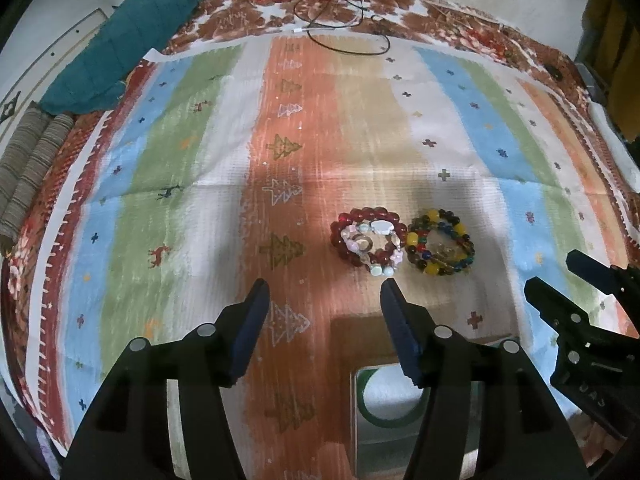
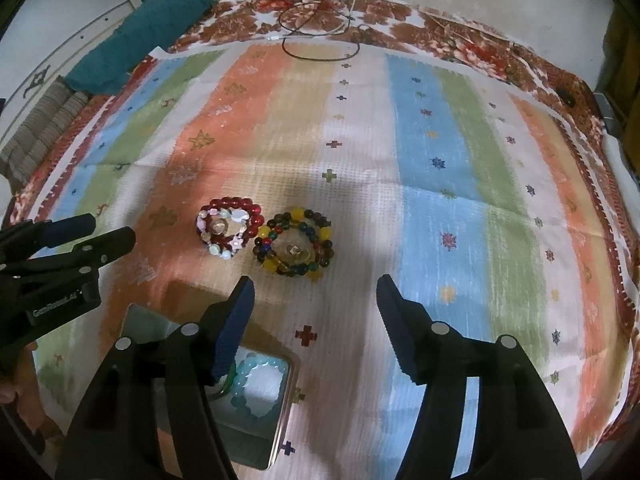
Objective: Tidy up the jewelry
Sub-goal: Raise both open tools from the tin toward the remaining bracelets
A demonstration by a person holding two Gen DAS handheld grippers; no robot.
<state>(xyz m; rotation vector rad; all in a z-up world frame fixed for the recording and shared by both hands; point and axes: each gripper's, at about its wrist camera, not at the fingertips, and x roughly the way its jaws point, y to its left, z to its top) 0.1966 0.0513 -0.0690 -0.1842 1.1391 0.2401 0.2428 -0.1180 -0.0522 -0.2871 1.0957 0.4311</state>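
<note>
Two heaps of bead bracelets lie side by side on the striped cloth. One is a dark red bracelet [image 1: 368, 240] [image 2: 230, 224] with a pale shell bracelet and a ring on top. The other is a multicoloured bracelet [image 1: 440, 242] [image 2: 296, 242] around a small gold piece. My left gripper [image 1: 325, 283] [image 2: 108, 229] is open and empty, just short of the red heap and to its left. My right gripper [image 2: 315, 279] [image 1: 551, 269] is open and empty, just short of the multicoloured heap. A metal box [image 2: 276, 436] [image 1: 356, 420] under the fingers holds a pale blue bead bracelet [image 2: 256, 380] and a green bangle [image 1: 384, 420].
A teal folded cloth [image 1: 120, 48] and rolled striped fabric [image 1: 28, 168] lie at the far left edge. A black cable [image 1: 340, 28] loops at the back by the wall. Part of a hand [image 2: 12, 392] shows at the lower left.
</note>
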